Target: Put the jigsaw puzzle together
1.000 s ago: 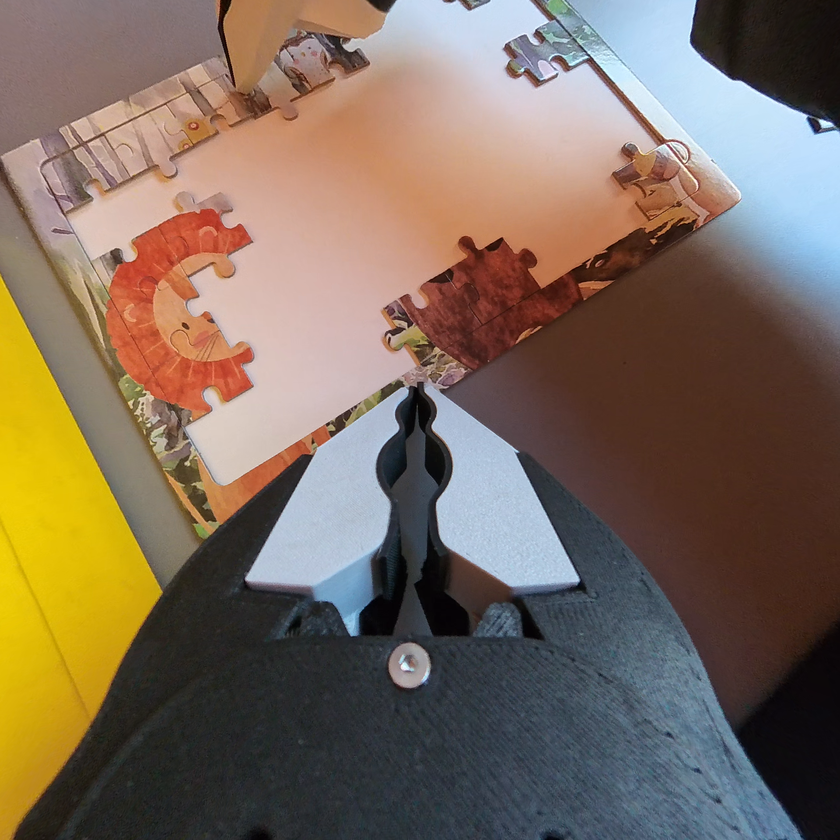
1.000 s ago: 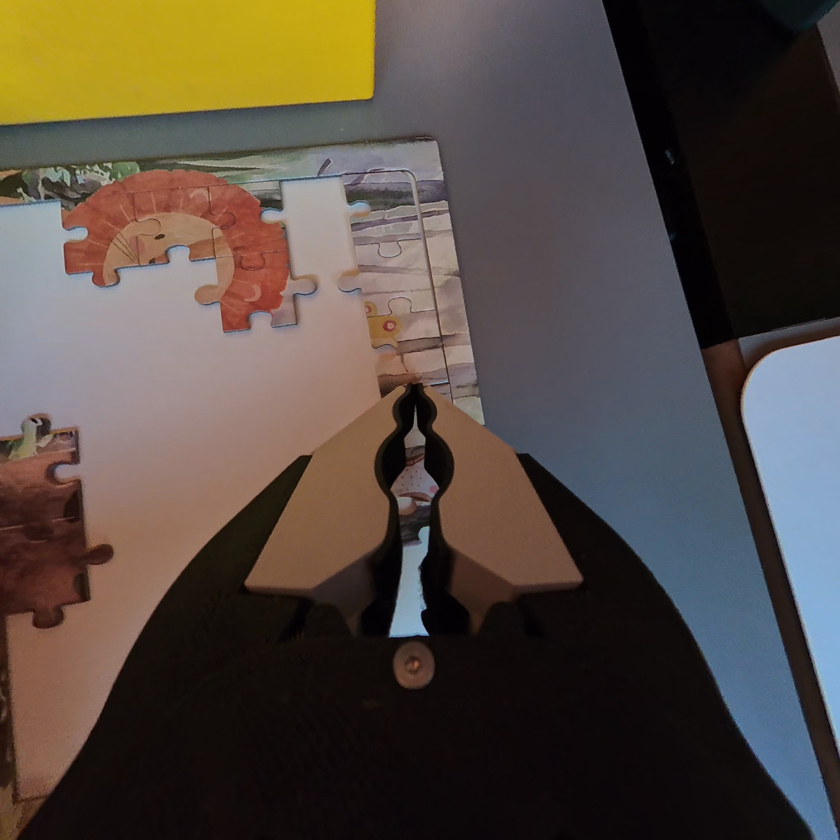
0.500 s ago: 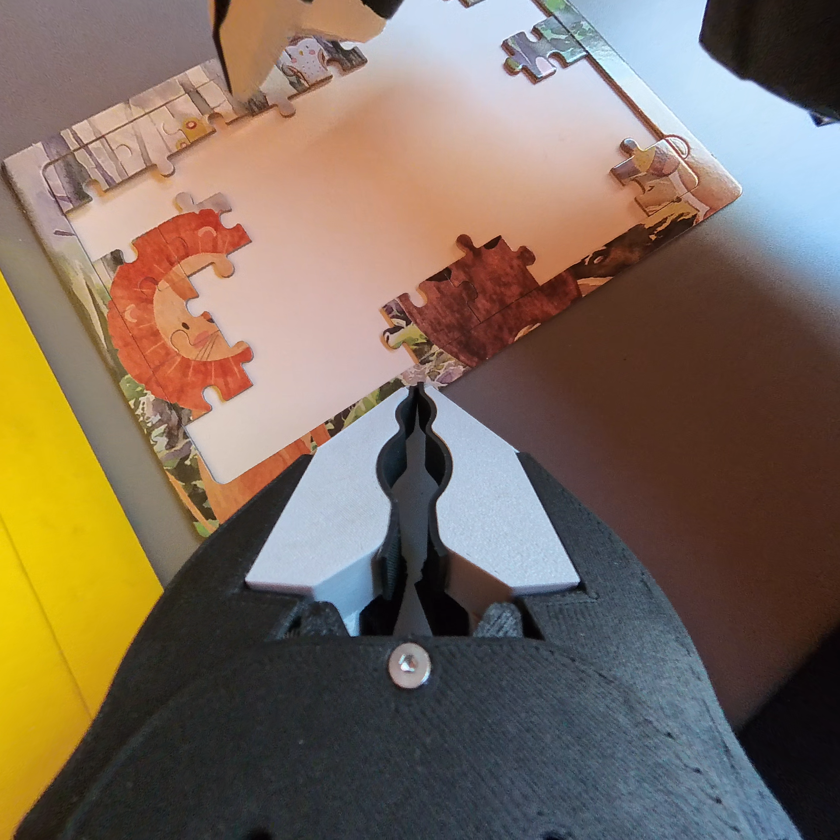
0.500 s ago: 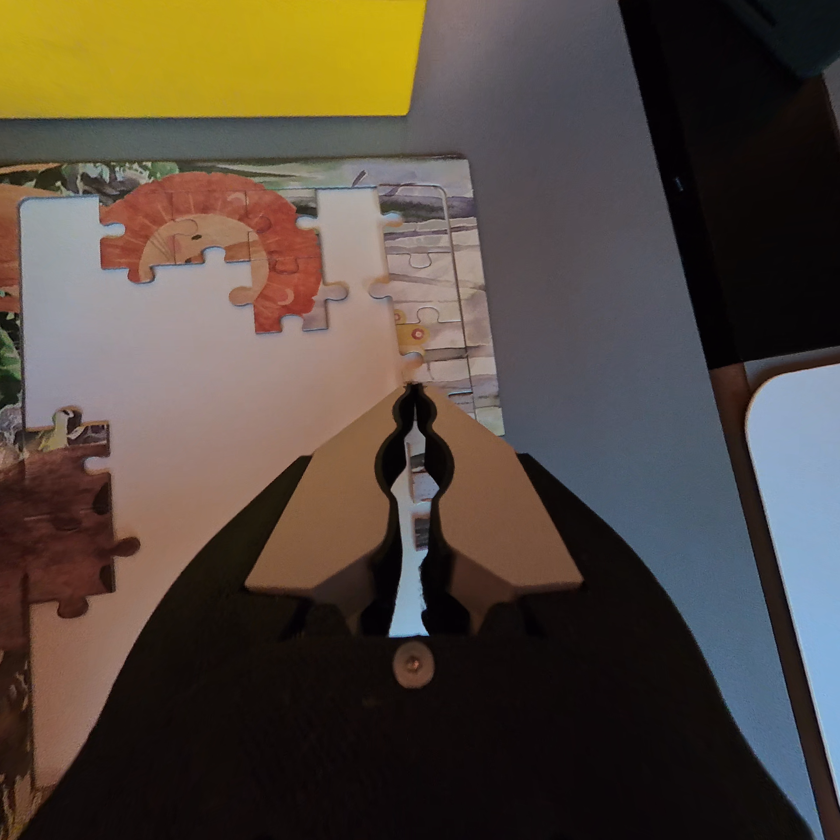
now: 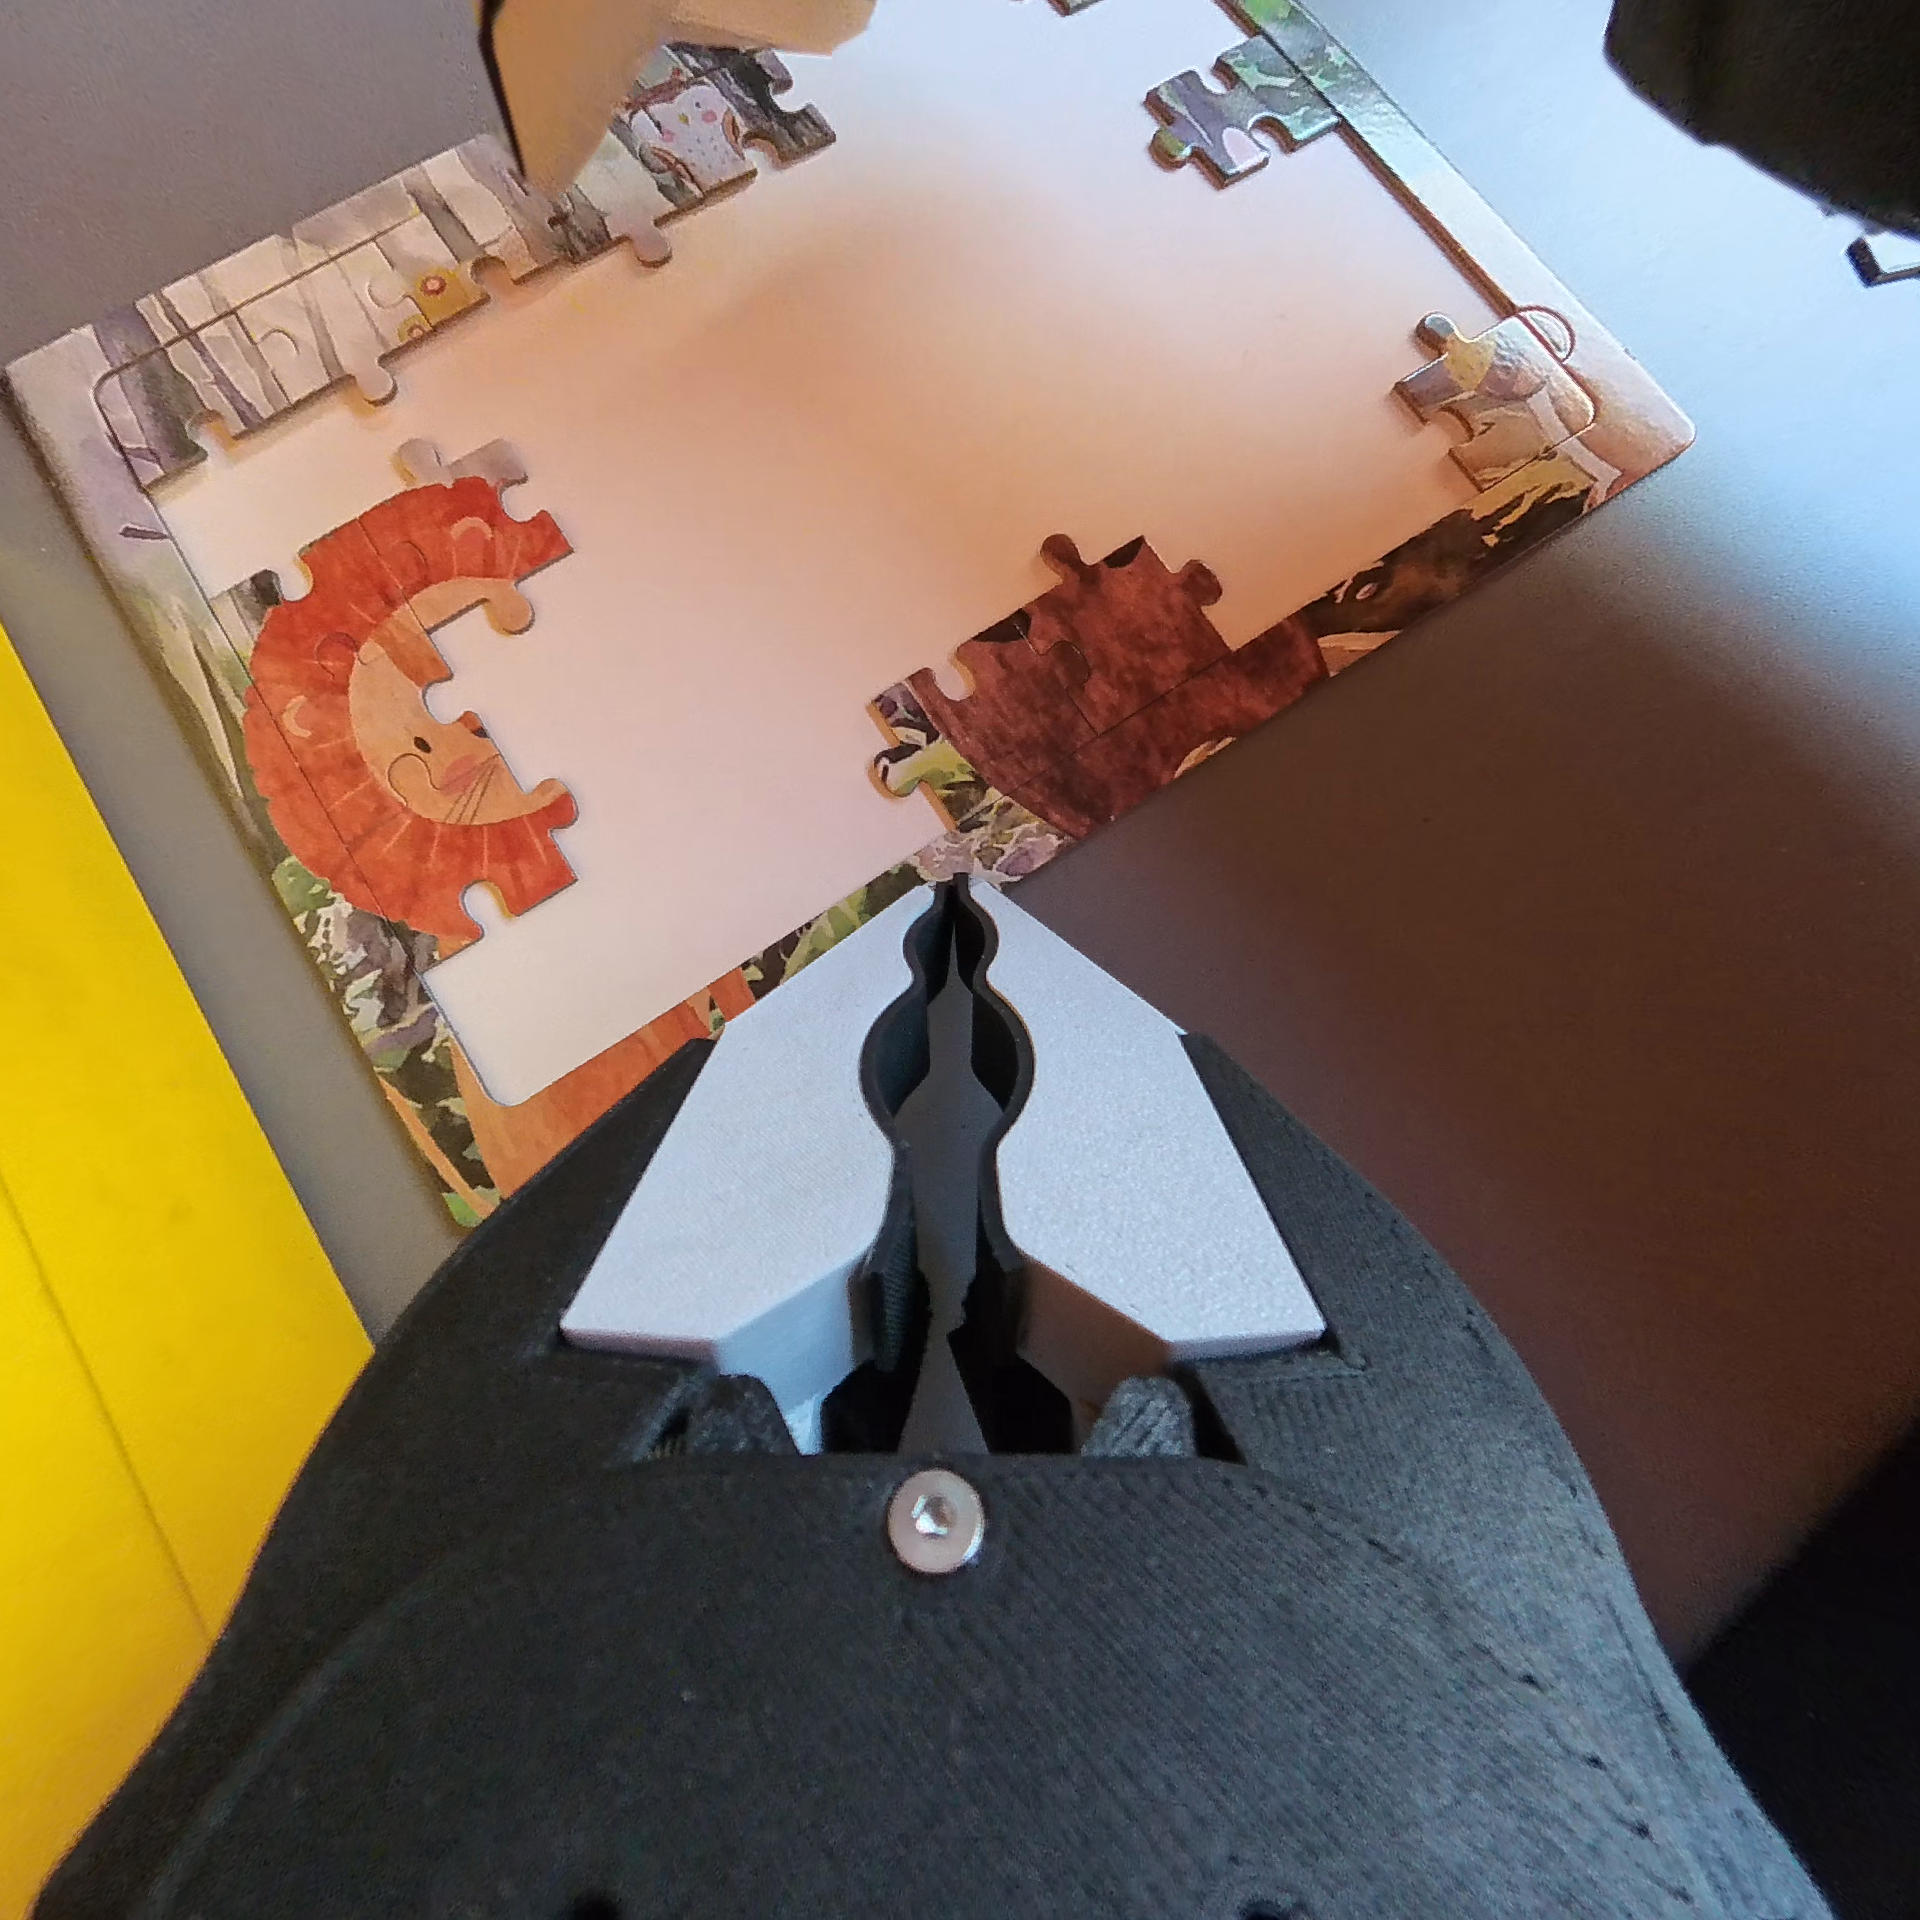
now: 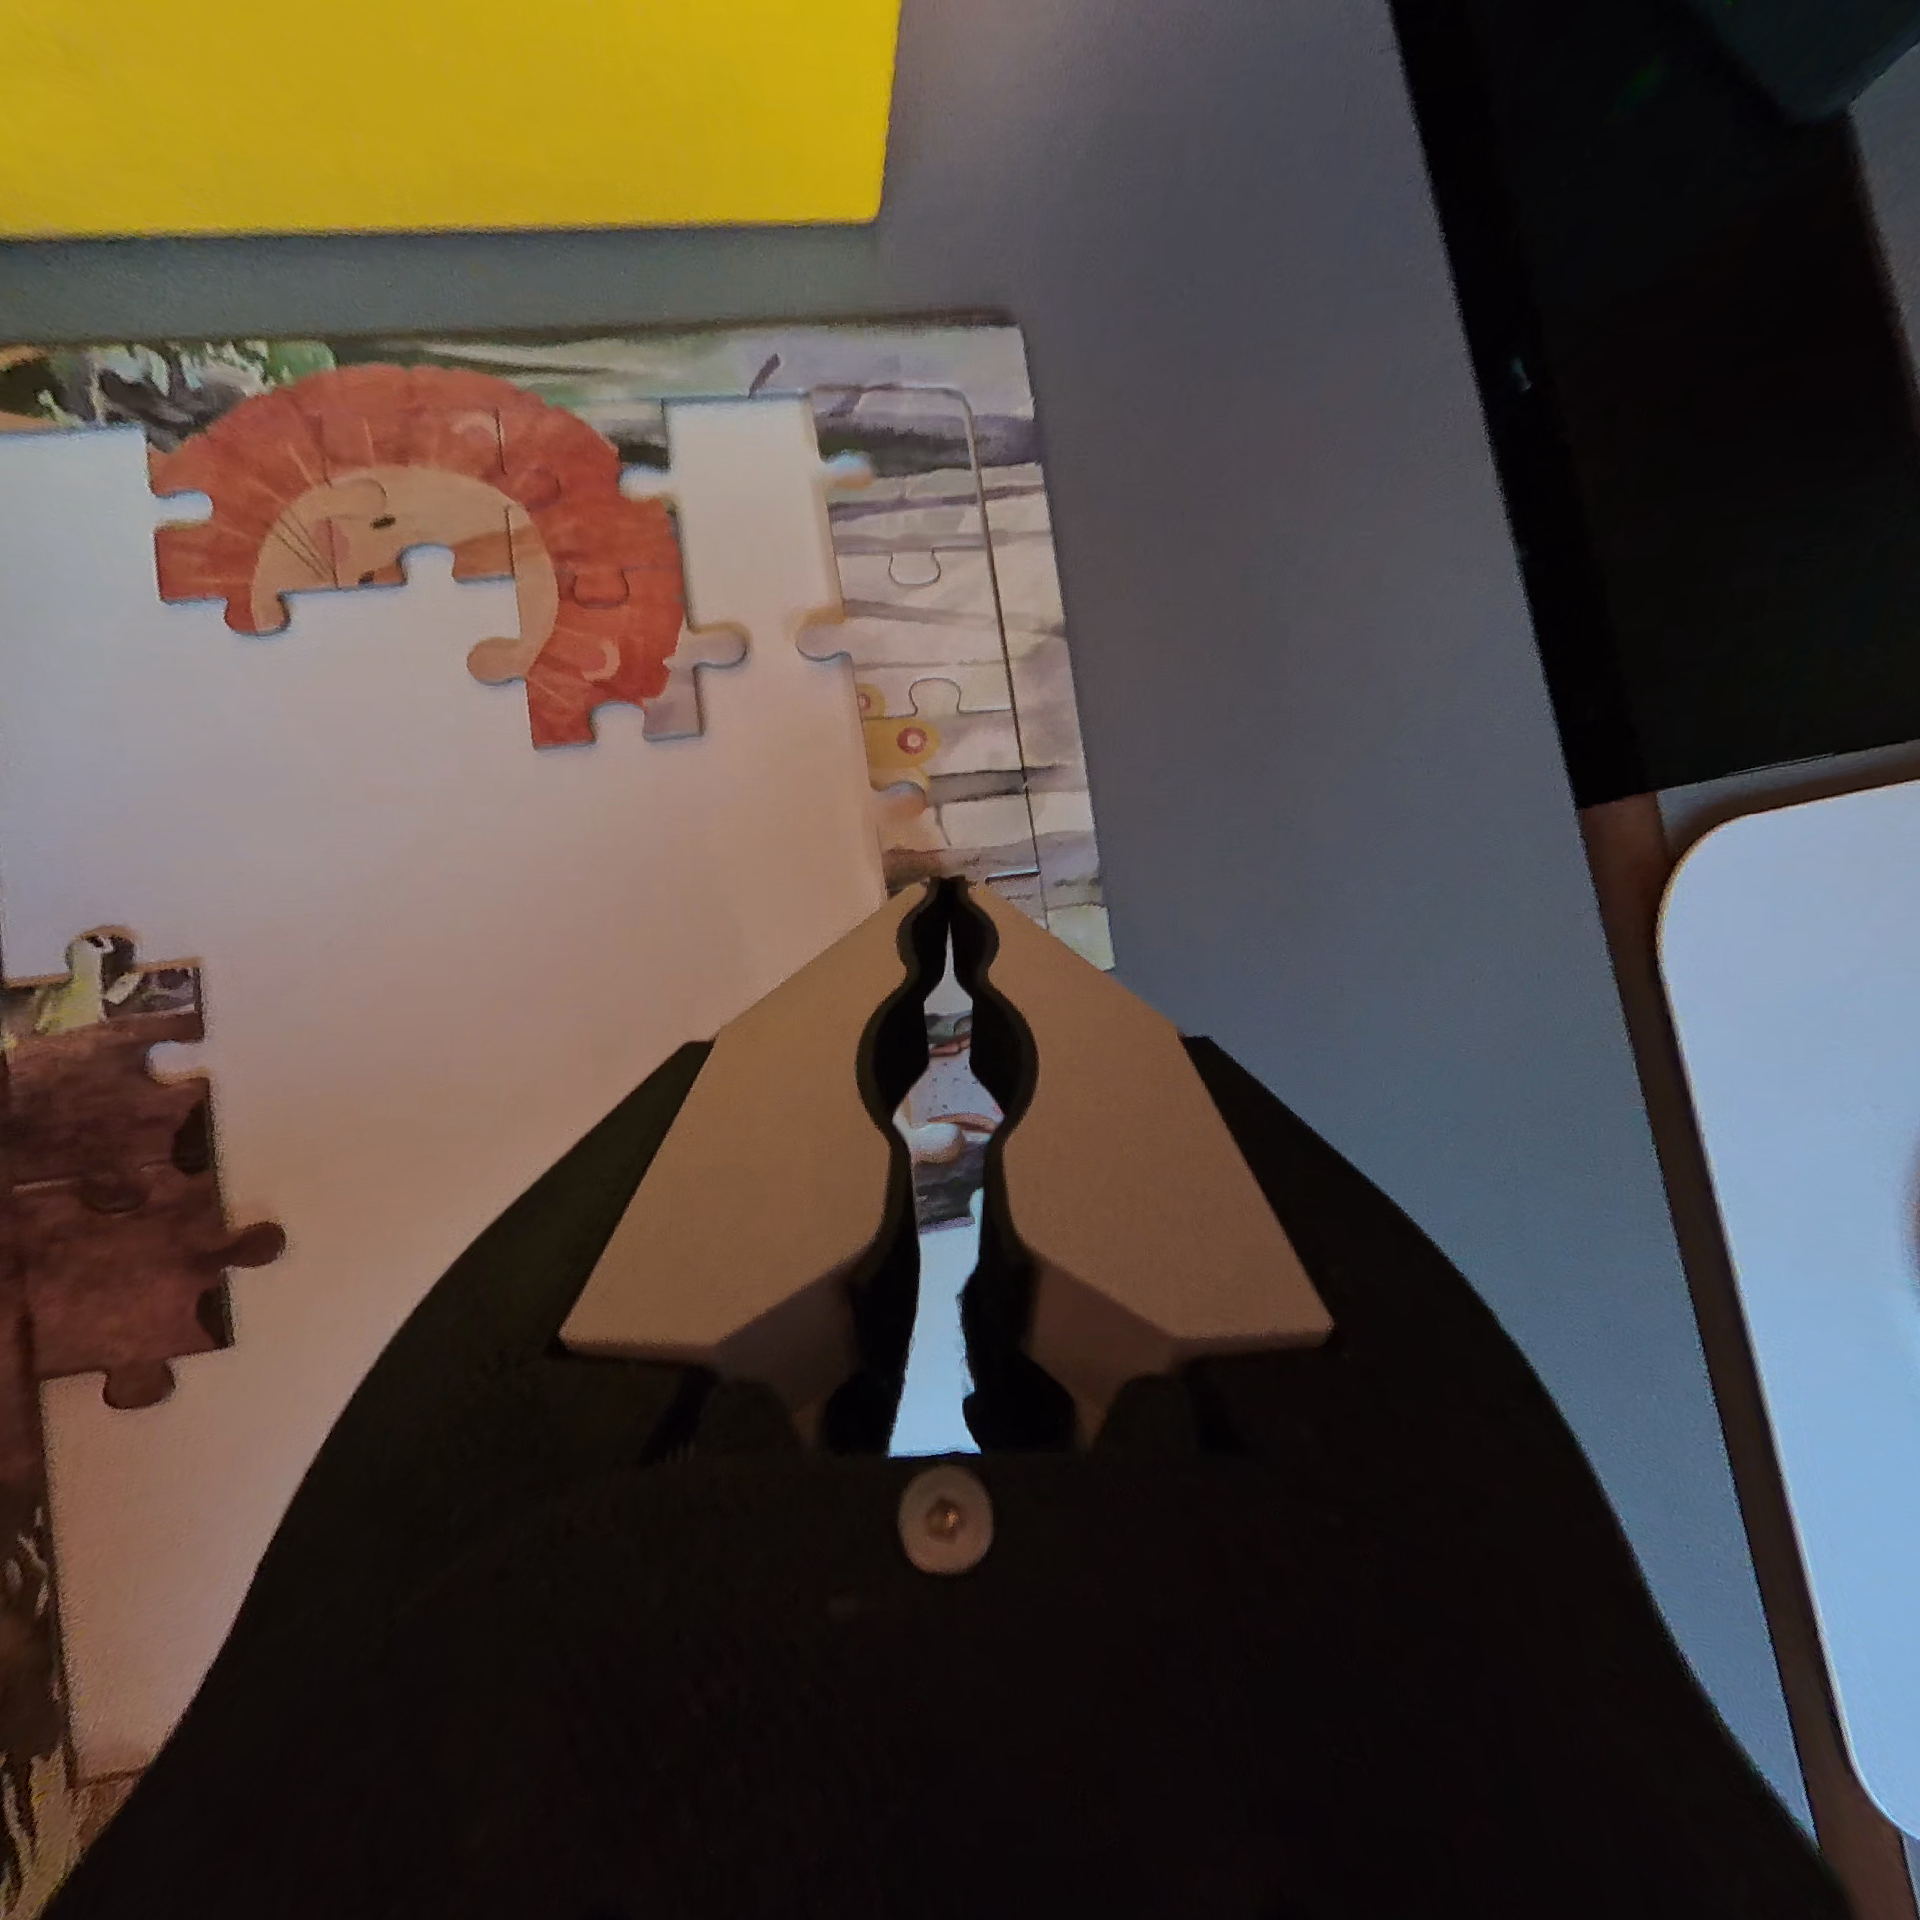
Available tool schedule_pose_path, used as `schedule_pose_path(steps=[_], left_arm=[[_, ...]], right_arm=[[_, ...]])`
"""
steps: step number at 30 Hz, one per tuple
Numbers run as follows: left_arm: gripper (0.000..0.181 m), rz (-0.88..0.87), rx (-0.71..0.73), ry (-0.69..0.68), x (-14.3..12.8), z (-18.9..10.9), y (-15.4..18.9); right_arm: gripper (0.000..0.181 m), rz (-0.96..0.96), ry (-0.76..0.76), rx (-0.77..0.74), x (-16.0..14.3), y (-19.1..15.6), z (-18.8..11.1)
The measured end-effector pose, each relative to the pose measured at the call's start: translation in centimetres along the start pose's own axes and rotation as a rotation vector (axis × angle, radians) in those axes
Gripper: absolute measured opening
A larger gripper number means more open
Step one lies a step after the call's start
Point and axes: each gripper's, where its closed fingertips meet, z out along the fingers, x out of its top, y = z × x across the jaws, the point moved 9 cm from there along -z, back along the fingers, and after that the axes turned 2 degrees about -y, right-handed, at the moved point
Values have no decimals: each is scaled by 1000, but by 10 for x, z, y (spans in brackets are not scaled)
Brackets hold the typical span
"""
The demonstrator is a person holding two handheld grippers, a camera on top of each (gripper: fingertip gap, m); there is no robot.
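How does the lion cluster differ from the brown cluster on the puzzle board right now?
The lion cluster is orange and sits against the board's edge nearest the yellow sheet; the brown cluster is dark brown and sits along the adjoining edge nearest the left hand-held gripper. Both are several joined pieces, flat in the puzzle board, bordering the empty white middle.

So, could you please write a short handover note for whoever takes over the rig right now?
Left gripper: shut, empty, at the near edge of the puzzle board.
Right gripper: shut, empty as far as I can tell, tips over the grey strip of pieces along one edge.
Done: lion cluster, brown cluster, the grey strip, and a few edge pieces.
Left: most of the white middle is unfilled. No loose pieces are in view.
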Motion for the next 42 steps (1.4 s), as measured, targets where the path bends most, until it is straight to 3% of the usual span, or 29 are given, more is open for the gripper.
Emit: schedule_pose_path(steps=[19, 26, 32, 42], left_arm=[[0, 2, -2, 0, 0, -2, 0], [0, 10, 1, 1, 0, -2, 1], [0, 3, -6, 4, 0, -2, 1], [0, 5, -3, 1, 0, -2, 1]], right_arm=[[0, -7, -9, 35, 6, -5, 8], [0, 160, 28, 99, 6, -1, 11], [0, 150, 62, 38, 1, 8, 2], [0, 19, -16, -18, -4, 3, 4]])
